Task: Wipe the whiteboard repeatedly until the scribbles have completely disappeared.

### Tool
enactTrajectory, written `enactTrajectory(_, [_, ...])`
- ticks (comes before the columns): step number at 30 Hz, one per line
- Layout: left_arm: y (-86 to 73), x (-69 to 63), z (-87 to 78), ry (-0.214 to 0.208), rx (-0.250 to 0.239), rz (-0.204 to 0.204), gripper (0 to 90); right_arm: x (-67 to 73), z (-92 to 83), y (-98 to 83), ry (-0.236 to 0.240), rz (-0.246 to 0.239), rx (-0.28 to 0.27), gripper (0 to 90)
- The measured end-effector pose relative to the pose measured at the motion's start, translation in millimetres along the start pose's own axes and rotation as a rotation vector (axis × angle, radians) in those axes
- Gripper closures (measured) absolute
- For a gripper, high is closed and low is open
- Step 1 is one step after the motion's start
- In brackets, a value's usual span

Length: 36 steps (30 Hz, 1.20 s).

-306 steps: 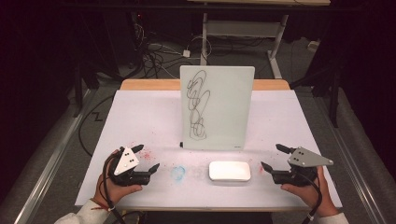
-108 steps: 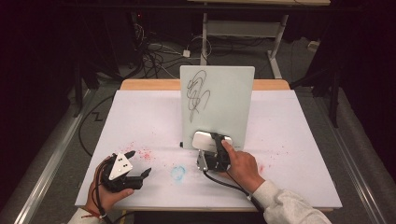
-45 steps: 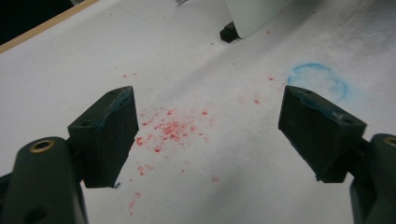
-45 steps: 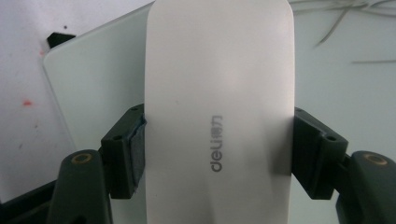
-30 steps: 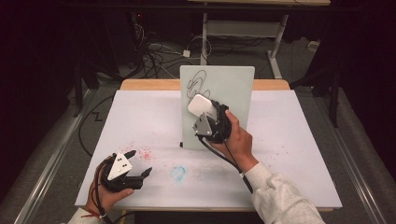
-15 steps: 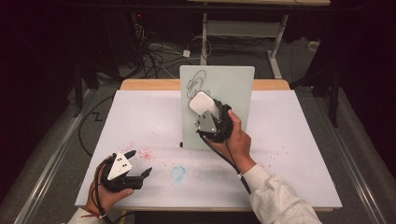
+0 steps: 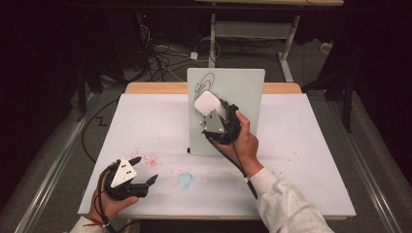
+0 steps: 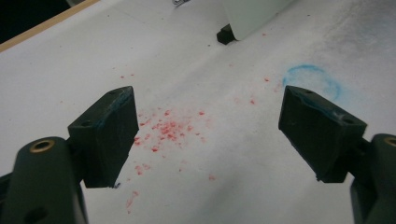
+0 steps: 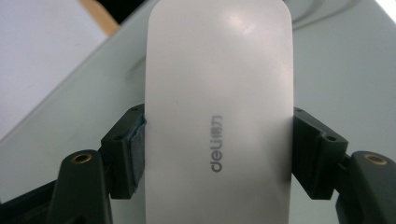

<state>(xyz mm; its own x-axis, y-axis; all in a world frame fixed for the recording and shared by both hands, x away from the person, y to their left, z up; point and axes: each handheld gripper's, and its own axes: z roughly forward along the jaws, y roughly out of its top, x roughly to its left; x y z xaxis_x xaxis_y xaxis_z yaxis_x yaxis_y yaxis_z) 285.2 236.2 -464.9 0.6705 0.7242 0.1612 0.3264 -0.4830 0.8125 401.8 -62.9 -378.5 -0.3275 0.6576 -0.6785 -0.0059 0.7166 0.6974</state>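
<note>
Eraser up against the board, left side idle.

My right hand-held gripper has its jaws clamped on the long sides of the white eraser, the one with the grey "deli" mark on its back, and I'm holding it flat to the upper left part of the upright pale-green whiteboard, just under the black scribble near the top edge. The board stands on the counter toward its far side. My left hand-held gripper rests low at the near left corner, jaws spread wide with nothing between them; through its own view I see red specks on the white surface straight ahead and a blue ring smudge off near one jaw.
</note>
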Motion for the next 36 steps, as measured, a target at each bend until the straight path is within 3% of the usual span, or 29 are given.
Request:
enactTrajectory(5, [0.0, 0.5, -0.2, 0.000, -0.001, -0.003, 18.9, -21.7, 1.2, 7.9, -0.038, 0.096, -0.017, 30.7])
enactTrajectory(15, [0.1, 0.3, 0.0, -0.005, -0.004, -0.004, 18.9, -33.9, 7.5, 30.7, -0.058, 0.160, -0.038, 30.7])
enactTrajectory(19, [0.0, 0.4, -0.2, -0.003, -0.003, -0.003, 18.9, -31.0, 9.7, 36.5, -0.063, 0.151, -0.045, 30.7])
enactTrajectory(26, [0.3, 0.2, -0.8, -0.002, -0.004, 0.000, 18.9, -2.8, 9.9, 32.0, -0.022, 0.075, -0.027, 30.7])
enactTrajectory(33, [0.6, -0.9, -0.3, 0.000, -0.005, 0.001, 18.9, 43.2, 6.0, 7.9, 0.025, -0.032, 0.001, 30.7])
enactTrajectory(36, [0.8, -1.3, 0.0, -0.001, 0.001, 0.007, 18.9, 54.3, 3.9, -1.5, 0.037, -0.045, 0.009, 30.6])
